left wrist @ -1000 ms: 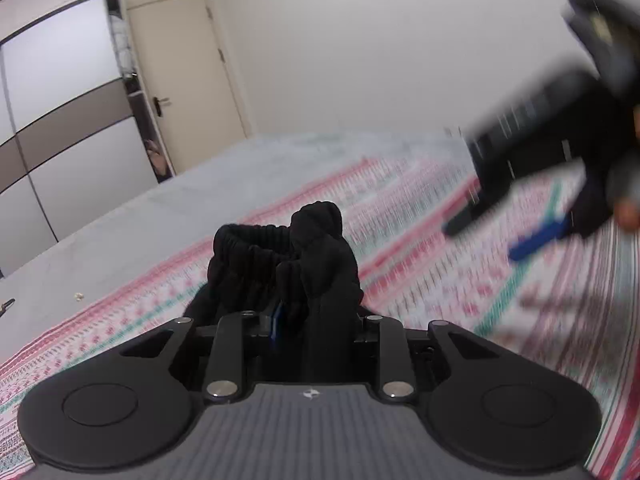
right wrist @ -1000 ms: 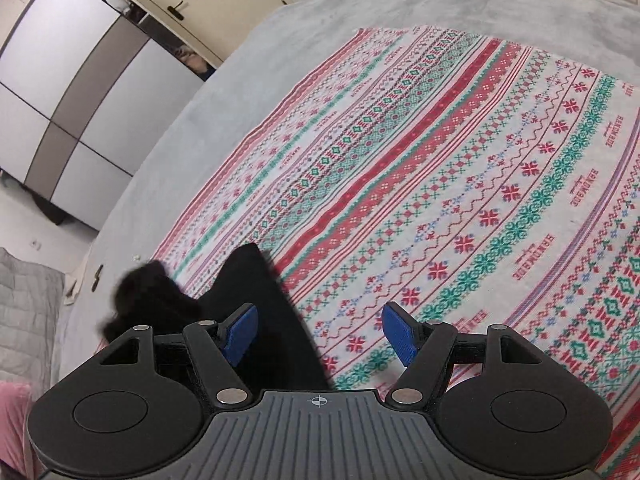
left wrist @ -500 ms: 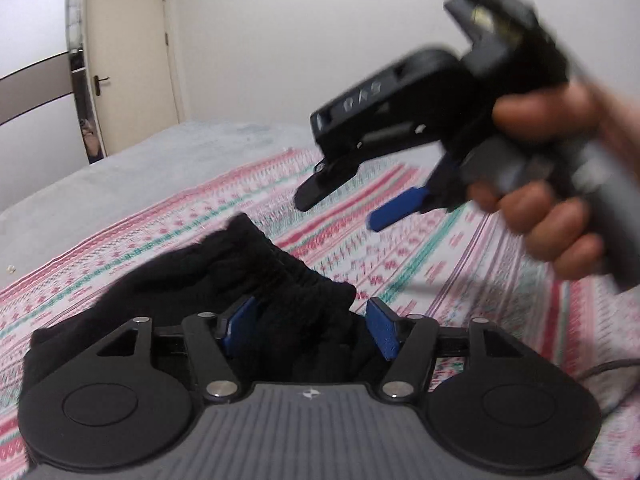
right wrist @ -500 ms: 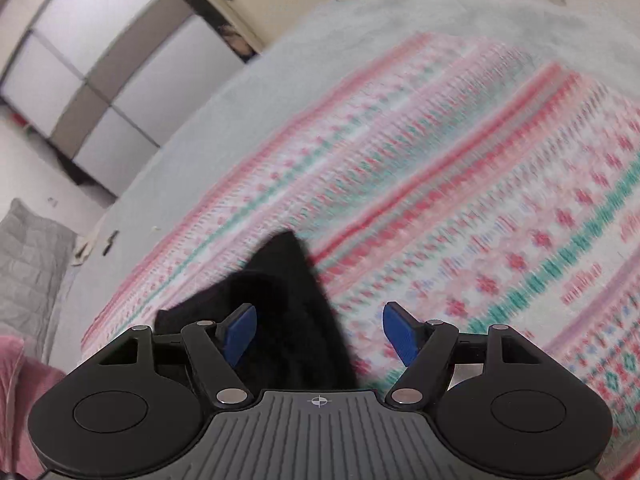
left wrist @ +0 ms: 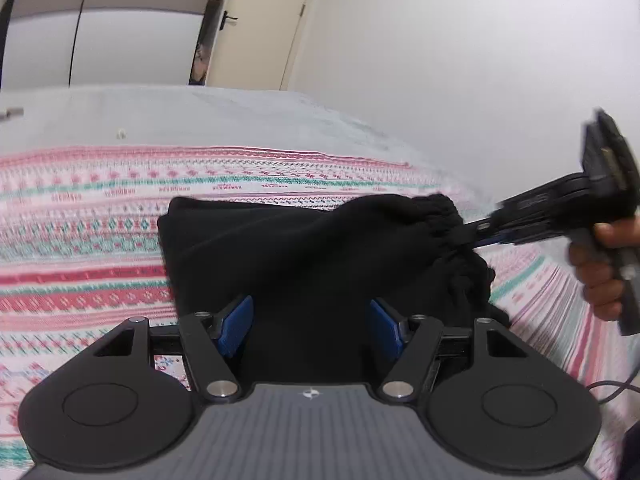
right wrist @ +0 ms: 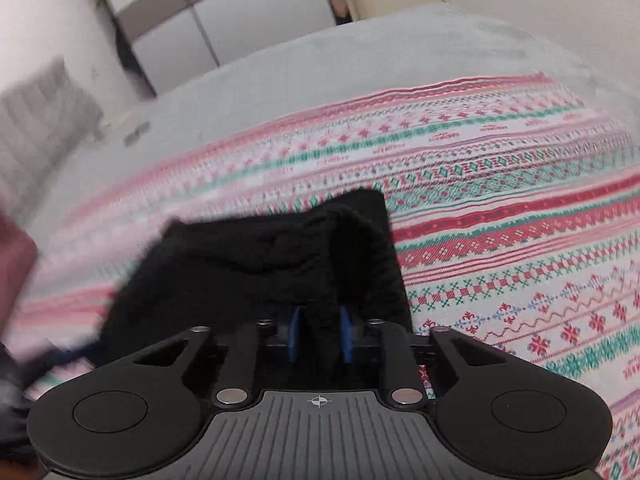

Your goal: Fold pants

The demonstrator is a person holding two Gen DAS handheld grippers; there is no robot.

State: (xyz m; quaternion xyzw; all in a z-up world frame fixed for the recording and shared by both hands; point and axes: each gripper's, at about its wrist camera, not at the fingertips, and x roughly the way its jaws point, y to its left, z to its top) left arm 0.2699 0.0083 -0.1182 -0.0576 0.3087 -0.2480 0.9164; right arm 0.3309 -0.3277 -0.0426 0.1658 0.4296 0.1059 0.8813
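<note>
While the right gripper (right wrist: 319,338) is clamped on the gathered waistband (left wrist: 442,220), that edge is best kept taut and lowered flat. Left gripper (left wrist: 312,330) is spread wide, nothing held, straddling the black pants (left wrist: 304,264). Soft matte knit, bunched elastic rim, lies on the striped patterned blanket (left wrist: 80,216).

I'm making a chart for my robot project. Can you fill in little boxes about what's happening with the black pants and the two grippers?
item: black pants, bunched, partly folded
surface: striped red, green and white blanket on a grey bed cover
left hand-held gripper: open, blue pads either side of the fabric, not pinching
right hand-held gripper: shut on the pants, near the elastic waistband
task stage: folding not finished
</note>
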